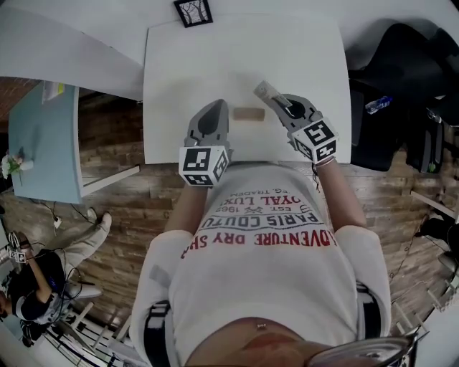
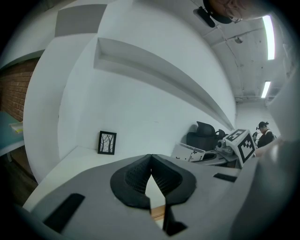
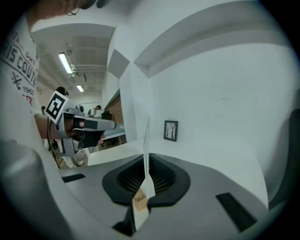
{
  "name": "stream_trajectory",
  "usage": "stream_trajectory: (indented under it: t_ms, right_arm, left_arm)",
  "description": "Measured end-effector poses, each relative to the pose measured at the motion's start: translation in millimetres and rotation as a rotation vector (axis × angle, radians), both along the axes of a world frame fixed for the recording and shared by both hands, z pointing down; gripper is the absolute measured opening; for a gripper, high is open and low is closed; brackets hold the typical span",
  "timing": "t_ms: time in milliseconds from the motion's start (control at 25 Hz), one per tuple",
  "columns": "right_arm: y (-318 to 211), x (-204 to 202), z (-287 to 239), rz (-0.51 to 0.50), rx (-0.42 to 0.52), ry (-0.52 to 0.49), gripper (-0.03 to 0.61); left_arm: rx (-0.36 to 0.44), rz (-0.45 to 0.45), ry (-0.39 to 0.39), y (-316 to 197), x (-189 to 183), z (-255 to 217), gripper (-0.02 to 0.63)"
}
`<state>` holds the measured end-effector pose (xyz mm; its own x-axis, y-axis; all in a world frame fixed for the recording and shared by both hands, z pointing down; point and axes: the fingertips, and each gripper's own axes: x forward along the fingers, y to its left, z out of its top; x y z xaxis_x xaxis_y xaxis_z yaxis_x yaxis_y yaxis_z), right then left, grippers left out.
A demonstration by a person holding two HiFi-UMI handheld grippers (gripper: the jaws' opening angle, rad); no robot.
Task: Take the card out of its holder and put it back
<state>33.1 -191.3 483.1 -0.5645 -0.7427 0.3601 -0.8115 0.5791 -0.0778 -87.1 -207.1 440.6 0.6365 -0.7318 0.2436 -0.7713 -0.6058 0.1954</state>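
Note:
A small wooden card holder point(image 1: 249, 114) lies on the white table point(image 1: 179, 64) between the two grippers, with no card in it. My right gripper point(image 1: 278, 102) is just right of the holder, above the table, shut on the white card point(image 1: 264, 91). In the right gripper view the card point(image 3: 146, 140) stands edge-on, pinched between the pads. My left gripper point(image 1: 217, 106) is just left of the holder, shut with nothing in it. In the left gripper view its jaws point(image 2: 150, 159) meet at the tips, and the holder point(image 2: 158, 213) shows through the gap below.
A small black picture frame point(image 1: 193, 11) stands at the table's far edge. A black chair with bags point(image 1: 401, 64) is to the right. A pale blue table point(image 1: 43, 143) stands to the left, over wooden flooring.

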Motion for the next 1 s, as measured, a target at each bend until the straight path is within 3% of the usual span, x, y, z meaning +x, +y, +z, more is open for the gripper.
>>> stream_trajectory:
  t_ms: [440,680,1000]
  right_arm:
    - [0.9,-35.8,10.6,-0.435,0.006,0.036,0.035]
    - [4.5,-47.1,20.7,-0.552,-0.014,0.048,0.035]
    - [6.1,-58.7,32.3,-0.613,-0.033,0.067,0.035]
  left_arm:
    - [0.041,-0.017,-0.054,3.3,-2.5,4.0,0.025]
    - [0.013,-0.064,-0.068,5.4,-15.0,14.8,0.025]
    - [-0.011,-0.122,-0.065,7.0,-34.4,23.6,0.025]
